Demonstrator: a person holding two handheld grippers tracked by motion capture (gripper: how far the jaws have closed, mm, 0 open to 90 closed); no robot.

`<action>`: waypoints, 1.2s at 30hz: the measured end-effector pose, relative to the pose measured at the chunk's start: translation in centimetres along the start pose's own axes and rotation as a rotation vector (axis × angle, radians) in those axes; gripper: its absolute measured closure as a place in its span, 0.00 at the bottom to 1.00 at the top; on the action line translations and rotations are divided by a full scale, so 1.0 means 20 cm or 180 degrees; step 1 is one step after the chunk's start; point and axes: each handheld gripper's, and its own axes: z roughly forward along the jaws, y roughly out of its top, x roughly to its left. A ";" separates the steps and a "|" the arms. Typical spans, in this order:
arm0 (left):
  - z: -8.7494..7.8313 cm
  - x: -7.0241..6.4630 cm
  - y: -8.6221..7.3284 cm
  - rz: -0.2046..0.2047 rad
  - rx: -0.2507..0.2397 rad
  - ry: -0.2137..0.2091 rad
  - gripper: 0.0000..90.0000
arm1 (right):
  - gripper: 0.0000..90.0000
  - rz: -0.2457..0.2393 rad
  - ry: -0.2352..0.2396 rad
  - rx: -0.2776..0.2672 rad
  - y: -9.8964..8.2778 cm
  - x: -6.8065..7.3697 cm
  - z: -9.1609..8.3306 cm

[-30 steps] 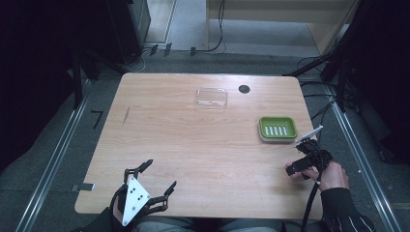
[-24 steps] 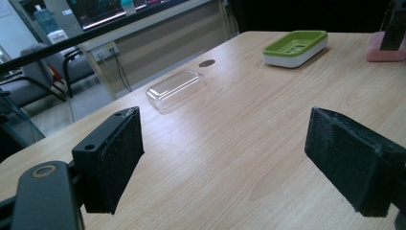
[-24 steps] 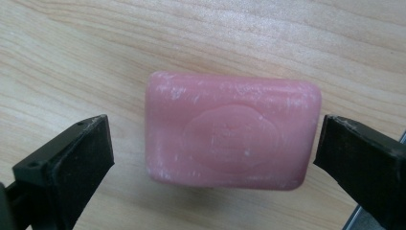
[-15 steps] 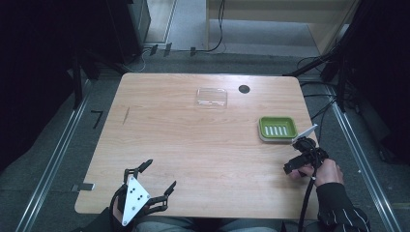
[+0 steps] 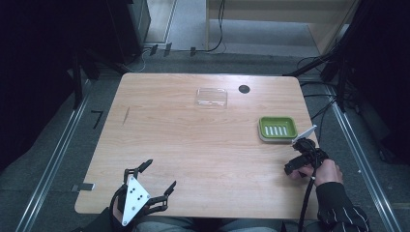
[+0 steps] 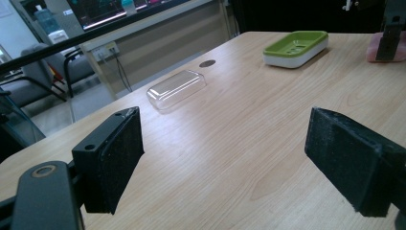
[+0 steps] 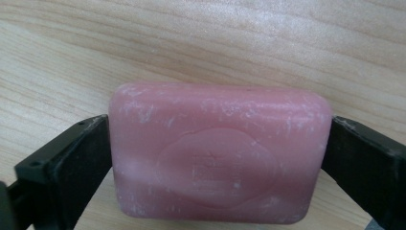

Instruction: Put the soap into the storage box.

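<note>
A pink bar of soap [image 7: 218, 153] lies flat on the wooden table [image 5: 193, 145] near its right edge, just in front of the green soap dish [image 5: 277, 128]. My right gripper [image 7: 218, 127] points down over it. Its jaws have just been closing and now touch the bar's two short ends. In the left gripper view the soap [image 6: 372, 49] is a pink patch beside a black jaw of the right gripper. My left gripper [image 5: 158, 175] rests at the near left edge, open, with nothing between its pads [image 6: 117, 158].
A clear plastic lid [image 5: 212, 96] lies at the back middle of the table, next to a small black round hole [image 5: 244, 89]. The soap dish [image 6: 297, 45] has a white base. Cables and metal rails run along the floor around the table.
The right hand has shifted slightly left and settled over the spot in front of the dish. The left gripper has stayed still.
</note>
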 end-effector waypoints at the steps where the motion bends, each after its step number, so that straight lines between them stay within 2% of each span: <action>1: 0.00 0.00 0.00 -0.0005 0.0000 0.0001 0.15 | 0.03 0.0003 -0.0002 -0.0005 0.00 0.00 0.00; 8: 0.00 0.00 0.00 -0.0002 -0.0004 0.0000 0.15 | 0.13 -0.0058 -0.0033 0.0000 0.00 0.01 0.01; 36: 0.00 0.00 0.00 -0.0001 -0.0005 -0.0001 0.15 | 0.15 -0.0114 -0.0108 0.0028 0.01 0.01 -0.03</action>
